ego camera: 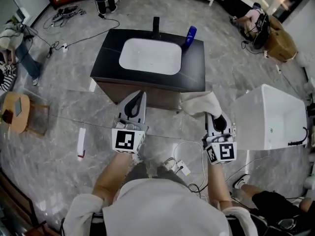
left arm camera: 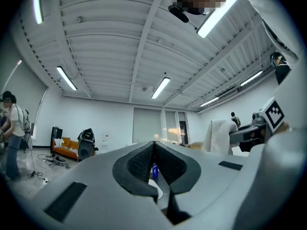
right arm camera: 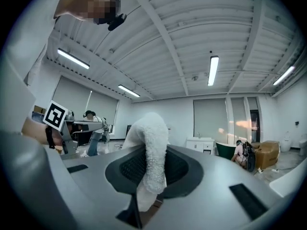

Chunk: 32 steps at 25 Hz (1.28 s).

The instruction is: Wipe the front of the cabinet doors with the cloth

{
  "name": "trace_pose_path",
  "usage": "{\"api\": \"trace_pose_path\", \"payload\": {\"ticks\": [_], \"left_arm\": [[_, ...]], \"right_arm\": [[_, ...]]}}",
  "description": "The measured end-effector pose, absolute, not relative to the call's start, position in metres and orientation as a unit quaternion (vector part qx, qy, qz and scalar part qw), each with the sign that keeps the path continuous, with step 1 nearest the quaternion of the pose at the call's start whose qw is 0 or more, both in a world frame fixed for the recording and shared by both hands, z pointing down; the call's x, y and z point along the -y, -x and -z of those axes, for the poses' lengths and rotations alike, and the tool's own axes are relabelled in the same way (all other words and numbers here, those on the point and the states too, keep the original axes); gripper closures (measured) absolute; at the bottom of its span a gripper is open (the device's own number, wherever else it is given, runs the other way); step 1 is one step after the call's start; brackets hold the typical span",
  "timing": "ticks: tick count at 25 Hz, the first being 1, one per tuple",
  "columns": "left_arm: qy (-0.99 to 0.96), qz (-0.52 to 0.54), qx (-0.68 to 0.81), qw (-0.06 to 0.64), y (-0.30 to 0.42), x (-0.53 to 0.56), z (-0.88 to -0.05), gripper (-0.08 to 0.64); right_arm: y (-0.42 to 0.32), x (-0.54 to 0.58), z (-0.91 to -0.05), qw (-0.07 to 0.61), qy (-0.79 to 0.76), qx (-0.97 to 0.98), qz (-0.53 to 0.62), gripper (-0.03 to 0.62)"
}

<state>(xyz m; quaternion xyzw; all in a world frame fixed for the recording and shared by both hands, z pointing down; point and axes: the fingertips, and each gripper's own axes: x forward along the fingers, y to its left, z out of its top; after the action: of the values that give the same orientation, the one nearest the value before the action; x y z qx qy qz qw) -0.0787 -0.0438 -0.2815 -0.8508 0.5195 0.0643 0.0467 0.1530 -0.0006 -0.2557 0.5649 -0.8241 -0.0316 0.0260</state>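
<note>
The person's bare forearms reach forward from white sleeves, each hand carrying a gripper with its marker cube. The right gripper (ego camera: 216, 118) is clamped on a white cloth (right arm camera: 152, 143). The fluffy fabric bunches up between the jaws, folds over the top, and a tail hangs down below them. The left gripper (left arm camera: 154, 150) has its jaws pressed together with nothing between them. From the head view, both grippers are in front of the cabinet doors (ego camera: 165, 98), the brown face under a black bench (ego camera: 194, 68) that holds a white basin (ego camera: 150, 55), a dark tap (ego camera: 156, 26) and a blue bottle (ego camera: 191, 33). The cloth lies over the cabinet's front right corner in that view, but whether it touches the wood cannot be told. The right gripper view shows open room past the fabric, so the wiping has probably not begun. The cloth looks light, soft and limp, so it will drape and drag rather than push. The present hold near its middle seems sensible, since it leaves a thick pad ahead of the jaws to press flat against the door. A loose tail could catch on a door edge or slip free under hard rubbing.
</note>
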Motion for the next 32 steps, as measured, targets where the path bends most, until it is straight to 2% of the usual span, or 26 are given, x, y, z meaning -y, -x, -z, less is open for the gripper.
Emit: {"api": "trace_pose_path", "payload": {"ticks": [6,10,21,32], "left_arm": [[0.852,-0.068,-0.514,0.079,0.057,0.029,0.333,0.541],[0.853,-0.072,-0.511,0.076,0.049,0.019,0.345,0.541],[0.857,-0.066,-0.502,0.099,0.044,0.007,0.367,0.541],[0.857,-0.064,-0.504,0.086,0.057,0.003,0.354,0.541]], "right_arm": [[-0.205,-0.018,0.304,-0.003,-0.573,0.818,0.04,0.512],[-0.223,-0.03,0.315,-0.033,-0.59,0.807,0.029,0.512],[-0.216,-0.042,0.318,-0.042,-0.594,0.803,0.035,0.512],[-0.197,-0.04,0.318,-0.031,-0.579,0.814,0.044,0.512]]}}
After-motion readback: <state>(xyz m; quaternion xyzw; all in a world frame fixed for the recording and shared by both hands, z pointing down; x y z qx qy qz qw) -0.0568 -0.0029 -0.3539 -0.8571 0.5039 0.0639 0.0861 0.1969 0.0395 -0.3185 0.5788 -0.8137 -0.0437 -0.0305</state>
